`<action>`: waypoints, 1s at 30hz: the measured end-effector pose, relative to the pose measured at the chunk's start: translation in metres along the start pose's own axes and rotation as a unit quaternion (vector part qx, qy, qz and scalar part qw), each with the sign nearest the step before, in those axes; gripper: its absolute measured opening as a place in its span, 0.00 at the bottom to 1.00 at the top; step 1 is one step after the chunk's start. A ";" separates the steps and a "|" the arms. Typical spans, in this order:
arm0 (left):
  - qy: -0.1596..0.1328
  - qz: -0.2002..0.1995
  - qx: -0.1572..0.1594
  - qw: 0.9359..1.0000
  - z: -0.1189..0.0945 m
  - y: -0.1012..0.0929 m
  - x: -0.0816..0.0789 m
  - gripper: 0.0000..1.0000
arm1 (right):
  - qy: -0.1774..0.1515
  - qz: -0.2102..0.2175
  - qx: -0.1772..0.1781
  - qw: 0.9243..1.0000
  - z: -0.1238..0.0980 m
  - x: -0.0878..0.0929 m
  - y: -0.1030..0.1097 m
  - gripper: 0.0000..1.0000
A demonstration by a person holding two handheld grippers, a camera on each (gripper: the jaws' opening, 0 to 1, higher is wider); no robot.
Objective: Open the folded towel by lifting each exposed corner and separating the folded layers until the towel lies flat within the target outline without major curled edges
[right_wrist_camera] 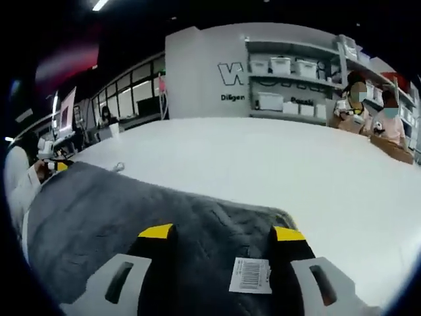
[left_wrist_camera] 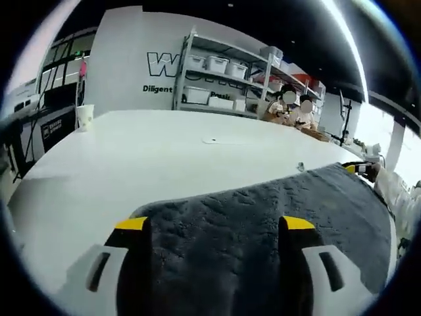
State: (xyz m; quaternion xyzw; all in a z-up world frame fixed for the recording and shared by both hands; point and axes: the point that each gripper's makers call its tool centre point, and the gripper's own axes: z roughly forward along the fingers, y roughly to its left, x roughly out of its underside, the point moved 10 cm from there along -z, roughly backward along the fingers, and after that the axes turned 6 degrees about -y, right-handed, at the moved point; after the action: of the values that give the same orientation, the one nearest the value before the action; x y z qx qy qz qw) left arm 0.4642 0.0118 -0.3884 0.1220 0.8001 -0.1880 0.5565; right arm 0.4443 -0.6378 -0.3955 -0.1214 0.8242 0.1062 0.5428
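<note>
towel (left_wrist_camera: 263,217): dark grey, spread on the white surface (left_wrist_camera: 164,158); far edge slightly raised and rolled.
left gripper (left_wrist_camera: 216,224): jaws spread, towel between them, over its near edge; actual grip on the cloth cannot be told.
right gripper (right_wrist_camera: 222,232): jaws spread over the towel (right_wrist_camera: 131,204); grip likewise cannot be told.
label (right_wrist_camera: 250,274): white barcode tag on the towel, between the right jaws.
cup (left_wrist_camera: 85,117): white, on the far left surface.
shelving (left_wrist_camera: 223,79): holds white bins against the back wall.
</note>
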 end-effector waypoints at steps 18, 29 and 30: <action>-0.006 0.064 -0.008 0.998 0.001 0.006 0.007 0.78 | -0.006 -0.034 -0.021 0.999 0.002 -0.001 -0.012 0.64; -0.009 0.082 0.003 0.997 0.004 0.008 0.009 0.83 | -0.012 -0.036 -0.024 0.999 0.001 0.000 -0.012 0.64; -0.009 0.083 0.003 0.996 0.004 0.008 0.009 0.83 | -0.012 -0.036 -0.023 0.999 0.001 0.000 -0.012 0.64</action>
State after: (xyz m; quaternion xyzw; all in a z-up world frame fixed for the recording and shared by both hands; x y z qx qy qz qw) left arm 0.4676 0.0175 -0.3992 0.1883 0.7814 -0.1446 0.5771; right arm 0.4489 -0.6484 -0.3968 -0.1626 0.8101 0.1071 0.5531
